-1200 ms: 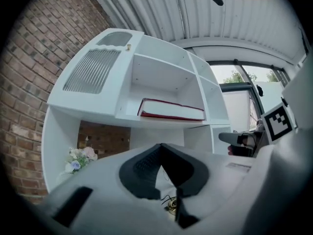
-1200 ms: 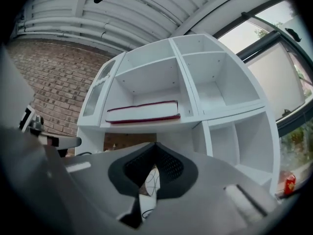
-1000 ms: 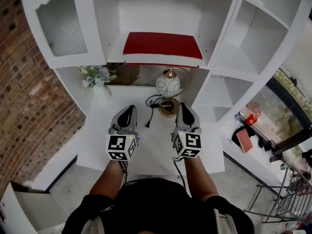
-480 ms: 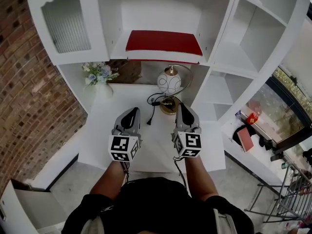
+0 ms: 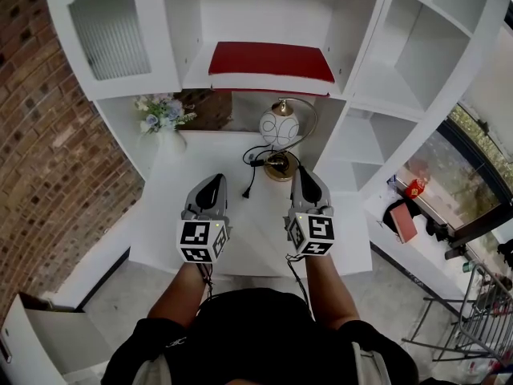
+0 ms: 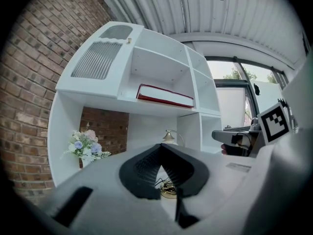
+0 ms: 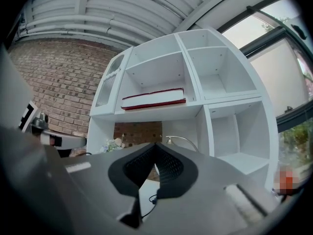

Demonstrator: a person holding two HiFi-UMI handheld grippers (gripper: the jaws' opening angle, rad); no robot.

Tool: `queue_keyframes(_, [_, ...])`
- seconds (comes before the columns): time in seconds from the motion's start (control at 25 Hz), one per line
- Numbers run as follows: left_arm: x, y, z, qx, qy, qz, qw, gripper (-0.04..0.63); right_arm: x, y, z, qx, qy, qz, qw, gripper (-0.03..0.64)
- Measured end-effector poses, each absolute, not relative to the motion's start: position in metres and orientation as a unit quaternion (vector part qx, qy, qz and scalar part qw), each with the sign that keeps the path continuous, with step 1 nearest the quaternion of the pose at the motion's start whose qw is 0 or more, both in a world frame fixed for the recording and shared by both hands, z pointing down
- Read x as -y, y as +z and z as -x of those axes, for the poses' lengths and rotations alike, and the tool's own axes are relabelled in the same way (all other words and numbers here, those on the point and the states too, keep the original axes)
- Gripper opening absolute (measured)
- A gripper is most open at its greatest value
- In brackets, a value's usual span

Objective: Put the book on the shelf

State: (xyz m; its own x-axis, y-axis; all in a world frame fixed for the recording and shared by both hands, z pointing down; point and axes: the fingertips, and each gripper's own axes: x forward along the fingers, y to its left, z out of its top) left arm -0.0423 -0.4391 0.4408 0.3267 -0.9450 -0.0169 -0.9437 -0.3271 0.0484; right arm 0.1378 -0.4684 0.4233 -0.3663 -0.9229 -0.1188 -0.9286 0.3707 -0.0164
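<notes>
A red book (image 5: pixel 271 59) lies flat on a shelf of the white shelf unit (image 5: pixel 369 95), also showing as the red book (image 6: pixel 164 95) in the left gripper view and the red book (image 7: pixel 153 99) in the right gripper view. Both grippers hover side by side over the white desk (image 5: pixel 172 215), well short of the shelf. My left gripper (image 5: pixel 213 184) is shut with nothing in it, its tips meeting at the left gripper (image 6: pixel 161 146). My right gripper (image 5: pixel 305 178) is shut and empty too, the right gripper (image 7: pixel 155 145).
A round white lamp on a brass base (image 5: pixel 277 139) with a black cord (image 5: pixel 250 179) stands on the desk ahead of the grippers. A vase of flowers (image 5: pixel 163 119) sits at the back left. A brick wall (image 5: pixel 48 159) runs along the left.
Both grippers have drawn slightly back from the shelf toward the person. The jaws stay shut and the book has not moved.
</notes>
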Motion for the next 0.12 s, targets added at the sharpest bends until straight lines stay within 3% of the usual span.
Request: queue_keyframes(0.12, [0.4364, 0.4408, 0.0428, 0.578, -0.024, -0.815, 0.018, 0.002, 0.4649, 0.4248, -0.1351, -0.828, 0.025, 0.558, 0.052, 0.014])
